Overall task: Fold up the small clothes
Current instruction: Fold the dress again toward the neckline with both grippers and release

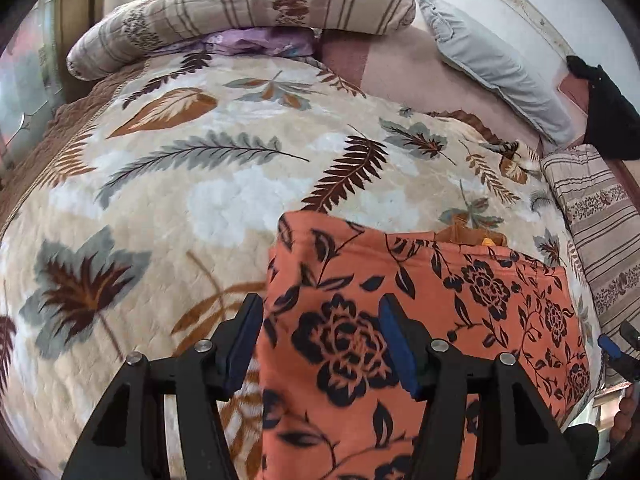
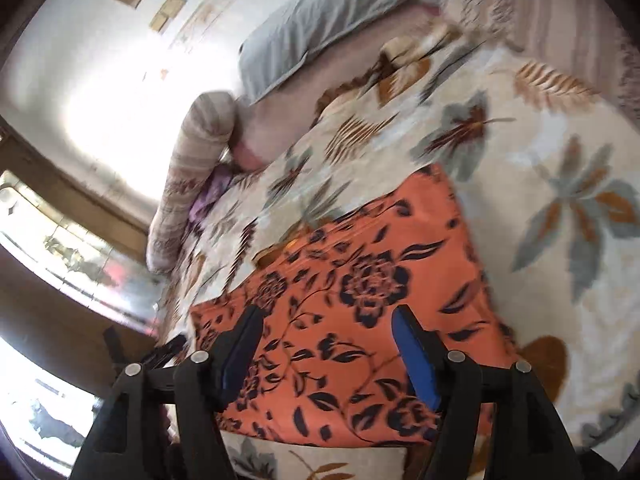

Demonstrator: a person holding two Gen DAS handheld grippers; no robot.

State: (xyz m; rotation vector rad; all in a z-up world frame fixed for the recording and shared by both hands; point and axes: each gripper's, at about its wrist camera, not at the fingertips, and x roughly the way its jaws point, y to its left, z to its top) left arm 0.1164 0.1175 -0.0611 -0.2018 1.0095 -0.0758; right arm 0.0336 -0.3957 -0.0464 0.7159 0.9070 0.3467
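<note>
An orange garment with a dark floral print (image 1: 420, 320) lies folded flat on the leaf-patterned blanket (image 1: 200, 184). My left gripper (image 1: 320, 320) is open, its jaws wide apart above the garment's left part, holding nothing. In the right wrist view the same garment (image 2: 360, 300) lies under my right gripper (image 2: 324, 332), which is open and empty over the garment's near edge. The right gripper's blue tip (image 1: 610, 346) shows at the right edge of the left wrist view. A brown and yellow bit of cloth (image 1: 468, 237) peeks from the garment's far edge.
A rolled striped quilt (image 1: 240, 12) lies along the bed's far side. A grey pillow (image 1: 496, 64) is at the back right. A second striped quilt (image 1: 600, 232) lies on the right. A dark object (image 1: 608, 112) hangs at the far right.
</note>
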